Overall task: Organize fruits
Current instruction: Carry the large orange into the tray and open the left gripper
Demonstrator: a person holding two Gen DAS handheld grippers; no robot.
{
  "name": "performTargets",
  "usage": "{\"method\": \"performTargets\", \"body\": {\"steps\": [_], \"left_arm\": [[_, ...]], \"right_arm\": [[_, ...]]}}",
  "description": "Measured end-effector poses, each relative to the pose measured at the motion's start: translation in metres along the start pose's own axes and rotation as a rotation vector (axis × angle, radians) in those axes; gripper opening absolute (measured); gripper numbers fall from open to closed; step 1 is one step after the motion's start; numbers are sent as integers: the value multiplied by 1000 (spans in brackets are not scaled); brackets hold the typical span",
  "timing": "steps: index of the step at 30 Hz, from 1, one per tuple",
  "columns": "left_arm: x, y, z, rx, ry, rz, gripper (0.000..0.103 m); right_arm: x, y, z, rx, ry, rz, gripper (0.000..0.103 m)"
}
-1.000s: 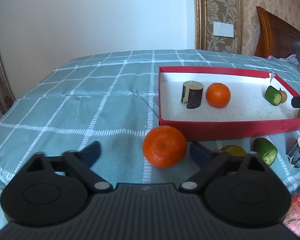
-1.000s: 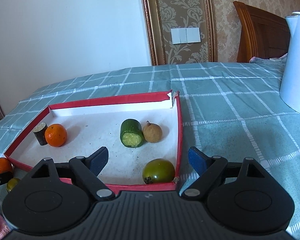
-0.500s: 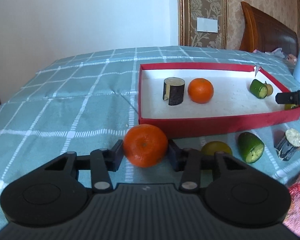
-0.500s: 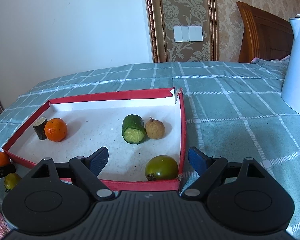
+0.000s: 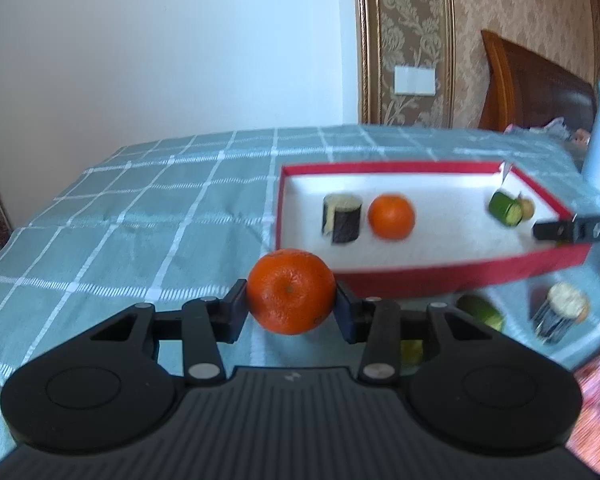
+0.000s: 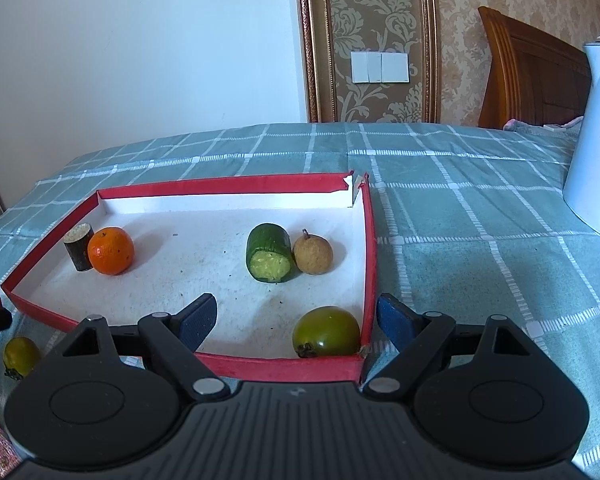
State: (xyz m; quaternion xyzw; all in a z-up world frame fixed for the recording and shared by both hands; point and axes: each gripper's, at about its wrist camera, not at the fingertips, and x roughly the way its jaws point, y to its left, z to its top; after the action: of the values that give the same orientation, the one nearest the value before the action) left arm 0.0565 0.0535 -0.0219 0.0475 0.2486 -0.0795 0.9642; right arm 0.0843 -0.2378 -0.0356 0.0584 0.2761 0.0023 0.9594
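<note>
Left gripper (image 5: 291,312) clamped on orange (image 5: 291,291), just near of box (image 5: 460,276). Right gripper (image 6: 296,320) wide open, empty, over box's near right corner. Lift clear of rim; set down gently in bare middle.

- The middle of the red tray (image 6: 370,248) floor lies bare, between the orange (image 6: 111,251) with its dark cut piece (image 6: 79,246) at one end and the cucumber chunk (image 6: 269,253), brown fruit (image 6: 313,255) and green tomato (image 6: 326,332) at the other.
- The checked cloth (image 6: 480,248) beside the tray is open up to the white kettle (image 6: 596,140).
</note>
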Motion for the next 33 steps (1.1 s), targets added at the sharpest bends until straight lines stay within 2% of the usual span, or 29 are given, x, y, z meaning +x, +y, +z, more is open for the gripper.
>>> {"method": "performTargets", "body": {"steps": [5, 9, 13, 20, 29, 32, 33], "left_arm": [[10, -9, 24, 0, -8, -40, 41], [34, -17, 35, 6, 43, -47, 41], [52, -18, 40, -14, 62, -48, 41], [74, -20, 37, -13, 118, -41, 41], [77, -30, 30, 41, 131, -22, 42], [69, -30, 30, 39, 115, -19, 55], [66, -30, 30, 35, 110, -20, 68]], "right_arm": [[0, 1, 0, -1, -3, 0, 87], [-1, 1, 0, -2, -7, -2, 87], [-1, 1, 0, -4, -7, 1, 87], [-2, 1, 0, -1, -7, 5, 87], [-2, 2, 1, -5, -6, 1, 87], [-2, 2, 1, -5, -6, 1, 88], [-2, 2, 1, -6, -5, 0, 88]]}}
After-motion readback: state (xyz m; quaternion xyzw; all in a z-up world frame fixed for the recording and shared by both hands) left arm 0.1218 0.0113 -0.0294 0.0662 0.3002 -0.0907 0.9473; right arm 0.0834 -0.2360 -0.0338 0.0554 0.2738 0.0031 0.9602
